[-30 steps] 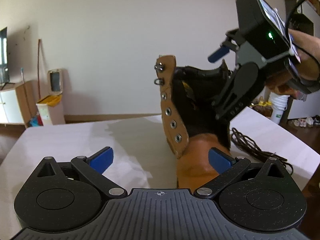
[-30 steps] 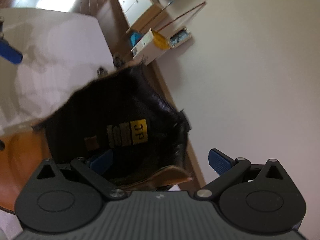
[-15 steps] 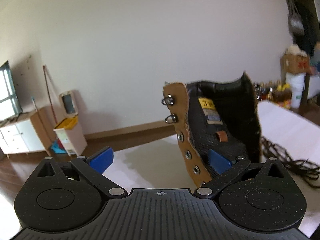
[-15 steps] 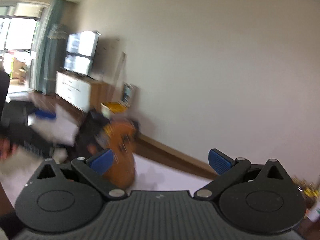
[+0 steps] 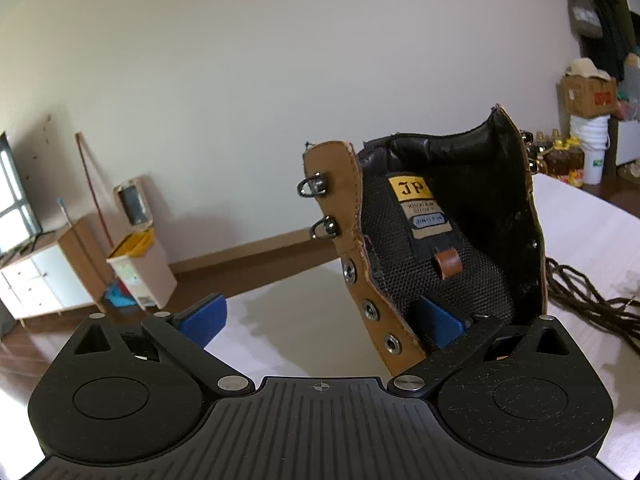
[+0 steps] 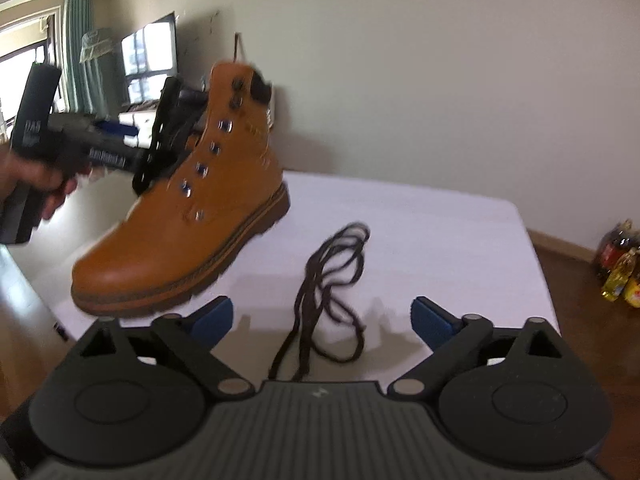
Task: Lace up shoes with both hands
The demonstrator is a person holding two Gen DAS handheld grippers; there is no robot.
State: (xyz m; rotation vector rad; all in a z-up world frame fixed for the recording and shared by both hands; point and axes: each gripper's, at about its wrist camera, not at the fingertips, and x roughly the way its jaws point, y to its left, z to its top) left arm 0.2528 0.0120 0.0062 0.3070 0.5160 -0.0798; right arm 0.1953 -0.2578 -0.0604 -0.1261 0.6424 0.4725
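A tan lace-up boot (image 5: 348, 208) (image 6: 180, 240) with metal eyelets and a black lining stands on the white table (image 6: 440, 240). My left gripper (image 5: 320, 320) (image 6: 148, 136) is open wide at the boot's mouth. Its right finger lies inside against the tongue, and the left eyelet flap stands between the pads untouched. A dark brown lace (image 6: 332, 280) (image 5: 580, 300) lies loose in loops on the table to the boot's right. My right gripper (image 6: 322, 320) hovers over the near end of the lace. Its jaws are closing, still wide, and no pad touches the lace.
A hand (image 6: 32, 176) holds the left gripper at the table's left edge. Oil bottles (image 6: 620, 276) stand on the floor at the right. A bin (image 5: 136, 248), a low cabinet (image 5: 40, 276) and a TV (image 6: 148, 56) line the far wall. Boxes (image 5: 588, 92) sit in the corner.
My right gripper left the boot's collar, rolled level and swung out to face the lace. My left gripper moved in, and its right finger is now inside the boot.
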